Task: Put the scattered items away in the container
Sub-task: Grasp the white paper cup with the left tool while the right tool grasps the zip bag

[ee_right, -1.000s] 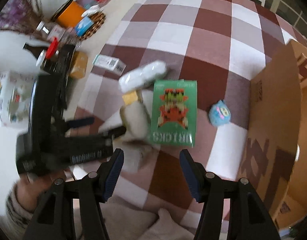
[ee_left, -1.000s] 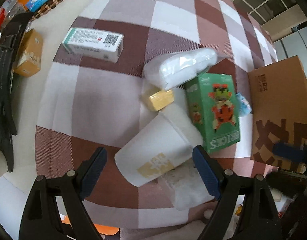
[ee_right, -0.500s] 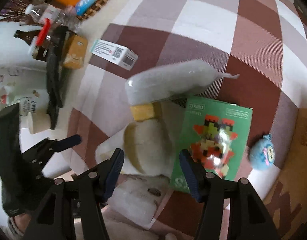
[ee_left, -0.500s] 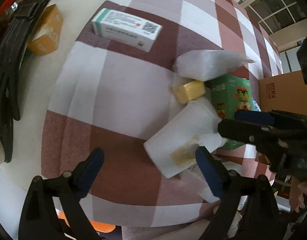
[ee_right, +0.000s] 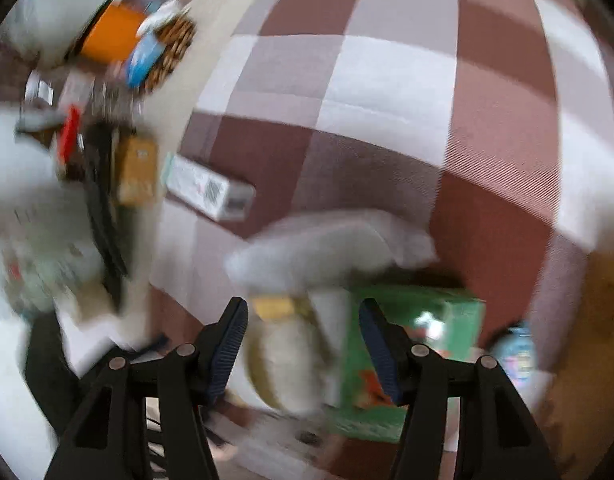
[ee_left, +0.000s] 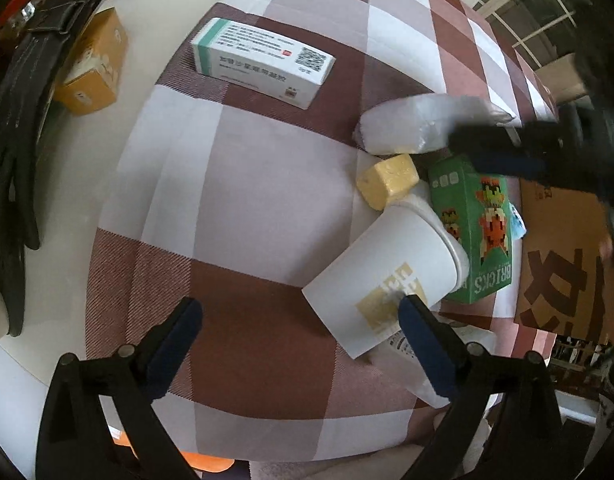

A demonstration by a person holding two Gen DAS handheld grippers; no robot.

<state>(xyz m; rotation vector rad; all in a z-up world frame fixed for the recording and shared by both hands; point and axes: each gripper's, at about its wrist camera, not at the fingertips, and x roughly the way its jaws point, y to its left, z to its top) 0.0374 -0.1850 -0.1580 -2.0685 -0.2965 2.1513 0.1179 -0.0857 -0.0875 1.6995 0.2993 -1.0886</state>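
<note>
The left gripper fingers are spreading, empty, over the checked cloth on the bench; the white cup lies just right. The right gripper fingers stand parted, gripping nothing. The cardboard container sits far right.

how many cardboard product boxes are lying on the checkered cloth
2: the white and teal medicine box near the cloth's far left edge, and the green bricks box beside the tipped paper cup. Others may be hidden.

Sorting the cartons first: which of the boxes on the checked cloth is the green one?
The BRICKS box, green with pixel figures, beside the tipped white cup. The other, the medicine box, is white with teal ends.
</note>
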